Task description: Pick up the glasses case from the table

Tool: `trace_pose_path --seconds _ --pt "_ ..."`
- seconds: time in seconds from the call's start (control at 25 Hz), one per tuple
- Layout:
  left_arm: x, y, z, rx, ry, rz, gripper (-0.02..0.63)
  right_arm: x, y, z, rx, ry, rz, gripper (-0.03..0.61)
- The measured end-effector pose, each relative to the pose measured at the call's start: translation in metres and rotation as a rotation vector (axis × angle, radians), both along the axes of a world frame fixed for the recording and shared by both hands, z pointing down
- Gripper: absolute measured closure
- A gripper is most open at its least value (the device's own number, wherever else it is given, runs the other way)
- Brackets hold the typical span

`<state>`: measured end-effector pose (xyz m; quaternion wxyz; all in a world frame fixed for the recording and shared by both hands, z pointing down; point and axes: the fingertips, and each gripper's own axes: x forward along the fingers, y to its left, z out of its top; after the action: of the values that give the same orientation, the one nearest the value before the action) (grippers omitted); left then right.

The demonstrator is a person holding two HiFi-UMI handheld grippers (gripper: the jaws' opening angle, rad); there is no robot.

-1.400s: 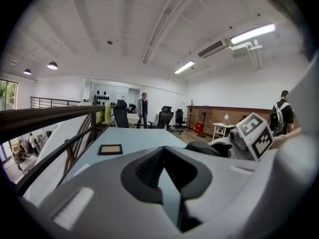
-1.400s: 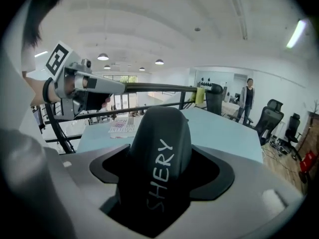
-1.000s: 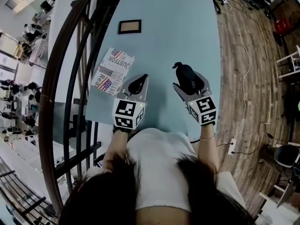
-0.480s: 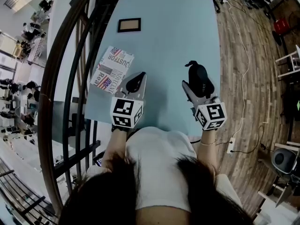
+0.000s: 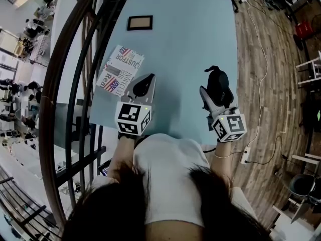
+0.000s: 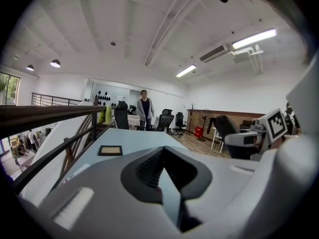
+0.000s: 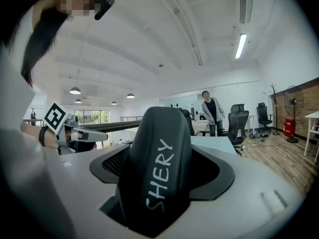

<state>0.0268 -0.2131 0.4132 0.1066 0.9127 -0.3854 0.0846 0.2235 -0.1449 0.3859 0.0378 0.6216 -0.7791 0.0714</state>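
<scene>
The black glasses case [image 5: 218, 86], with "SHERY" in white letters on it [image 7: 158, 169], is off the light blue table [image 5: 185, 44], clamped upright between the jaws of my right gripper [image 5: 216, 90] near the table's right edge. In the right gripper view the case fills the gap between the jaws of the right gripper [image 7: 159, 183]. My left gripper [image 5: 142, 86] hovers over the table's near left part; its dark pads [image 6: 149, 168] meet with nothing between them.
A booklet with flag print [image 5: 119, 73] lies left of the left gripper, and a small framed picture [image 5: 139, 22] sits at the far left. A dark railing [image 5: 75, 84] runs along the table's left side. Wooden floor [image 5: 266, 74] with a cable lies right. A person [image 6: 144, 107] stands far off.
My right gripper has carried the glasses case rightward, toward the table's right edge, and has turned a little. The left gripper has barely moved.
</scene>
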Motion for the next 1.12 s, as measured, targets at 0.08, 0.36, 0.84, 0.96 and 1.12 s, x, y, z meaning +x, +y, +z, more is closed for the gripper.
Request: trace_pose_path --seconds 0.08,0.36,0.84,0.96,1.12 --pt "-0.001 0.0 0.0 0.0 0.001 -0.002 0.557 -0.001 0.0 0.0 0.0 -0.006 -0.003 0.215" --pt "-0.003 -0.002 0.001 -0.001 -0.003 -0.009 0.557 -0.004 -0.006 0.004 -0.004 -0.016 -0.021 0.215" --pt "-0.007 -0.008 0.003 0.0 -0.006 -0.024 0.557 -0.007 -0.013 0.009 -0.009 -0.033 -0.03 0.215" --pt "-0.007 -0.009 0.002 -0.002 -0.006 -0.025 0.557 -0.006 -0.014 0.008 -0.012 -0.032 -0.03 0.215" --pt "-0.006 -0.009 0.003 -0.001 -0.006 -0.024 0.557 -0.006 -0.014 0.009 -0.013 -0.029 -0.033 0.215"
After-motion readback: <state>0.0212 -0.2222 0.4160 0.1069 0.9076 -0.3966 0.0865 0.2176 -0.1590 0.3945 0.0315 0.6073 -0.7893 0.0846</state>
